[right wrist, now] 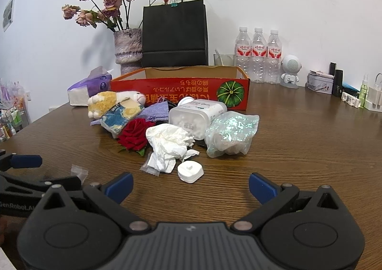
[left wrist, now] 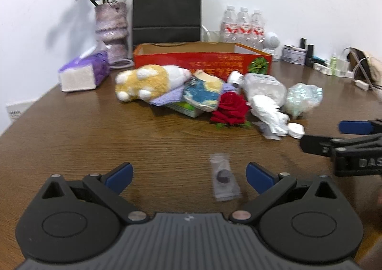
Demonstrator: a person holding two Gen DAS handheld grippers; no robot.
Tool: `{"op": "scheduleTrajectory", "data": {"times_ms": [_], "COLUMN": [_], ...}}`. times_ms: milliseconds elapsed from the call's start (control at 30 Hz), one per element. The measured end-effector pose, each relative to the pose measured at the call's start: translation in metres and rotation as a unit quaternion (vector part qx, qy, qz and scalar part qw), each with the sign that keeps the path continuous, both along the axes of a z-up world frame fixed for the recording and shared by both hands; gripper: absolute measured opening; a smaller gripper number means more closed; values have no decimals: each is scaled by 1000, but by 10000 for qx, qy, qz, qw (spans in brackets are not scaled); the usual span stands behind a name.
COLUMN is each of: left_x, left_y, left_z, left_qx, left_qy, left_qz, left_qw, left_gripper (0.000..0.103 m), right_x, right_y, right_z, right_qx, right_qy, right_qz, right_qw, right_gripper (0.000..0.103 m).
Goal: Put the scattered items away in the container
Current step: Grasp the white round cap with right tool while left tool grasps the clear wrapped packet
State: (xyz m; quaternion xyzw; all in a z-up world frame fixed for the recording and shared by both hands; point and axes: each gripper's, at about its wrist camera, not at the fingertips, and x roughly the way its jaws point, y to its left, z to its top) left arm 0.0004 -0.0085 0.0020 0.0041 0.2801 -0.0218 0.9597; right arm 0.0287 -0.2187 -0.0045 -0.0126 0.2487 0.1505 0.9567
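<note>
- Both hand-held grippers hover over the wooden table [right wrist: 298, 150] with nothing between the pads. Left gripper [left wrist: 189, 175]: jaws spread wide, empty. Right gripper [right wrist: 191, 185]: the same.
- Container: red cardboard box [right wrist: 181, 89], open top, printed front wall facing the grippers. It looks empty as far as its visible inner walls show.
- All loose items lie in a heap just in front of that box: plush toy [right wrist: 107, 102], red rose [right wrist: 135, 135], crumpled white tissue [right wrist: 167, 144], clear plastic jar [right wrist: 191, 118] on its side, iridescent bag [right wrist: 230, 136].
- Nearer the grippers than the heap: small white cap-like piece [right wrist: 190, 172], just ahead of the right gripper, and small clear sachet [left wrist: 223, 178], between the left gripper's fingers but not gripped.
- Judged step: first pick, nothing yet in the box.
- Advice: take the outliers first. The sachet is flat, so come down steeply and pinch an edge. Close squarely on the white piece's sides.
- Risk: the grippers sit close together, so move one at a time towards the box.
</note>
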Motion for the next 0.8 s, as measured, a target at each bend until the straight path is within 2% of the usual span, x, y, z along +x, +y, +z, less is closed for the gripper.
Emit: {"op": "scheduleTrajectory", "data": {"times_ms": [100,167,267,300,333,367,400,433,467,533,567,633,733,767,800], "left_x": [-1,0,2,1,1,1,1,2,3,5,6,7,6,6,6], "left_y": [-6,-6,-6,-7,-8,-9,-10,-10,-11,-11,-11,-9,-7,-7,-8], "left_z": [1,1,-1,-1,-1,-1,0,0,0,1,2,2,5,6,7], "left_qx": [43,-5,-73,-34,-25,-21,-3,14,14,-34,-67,-146,-192,-191,-185], "left_qy": [-10,52,182,160,159,149,146,145,151,189,196,208,148,120,90], "left_qz": [-98,-116,-169,-170,-191,-231,-254,-268,-320,-396,-428,-453,-460,-465,-474], "left_qw": [9999,9999,9997,9997,9997,9996,9996,9995,9994,9990,9989,9986,9986,9987,9987], "left_gripper": [100,92,69,66,56,46,41,31,19,18,17,16,16,16,16], "right_x": [5,8,12,14,17,20,24,29,35,43,44,43,37,35,34], "right_y": [-2,-1,2,3,4,6,7,8,9,10,10,7,2,0,-3], "right_z": [0,1,1,1,1,1,1,0,-1,0,0,1,2,5,6], "right_qx": [20,-64,-226,-252,-291,-343,-390,-414,-403,-331,-358,-221,-120,-91,-43], "right_qy": [122,145,160,172,200,233,272,341,476,591,579,620,538,510,494], "right_qz": [10,-7,-17,-3,8,9,12,27,67,204,229,275,285,291,294], "right_qw": [9999,9999,9996,9995,9994,9991,9989,9986,9980,9975,9974,9975,9981,9982,9983], "right_gripper": [103,103,101,98,96,91,81,73,58,40,25,24,13,1,1]}}
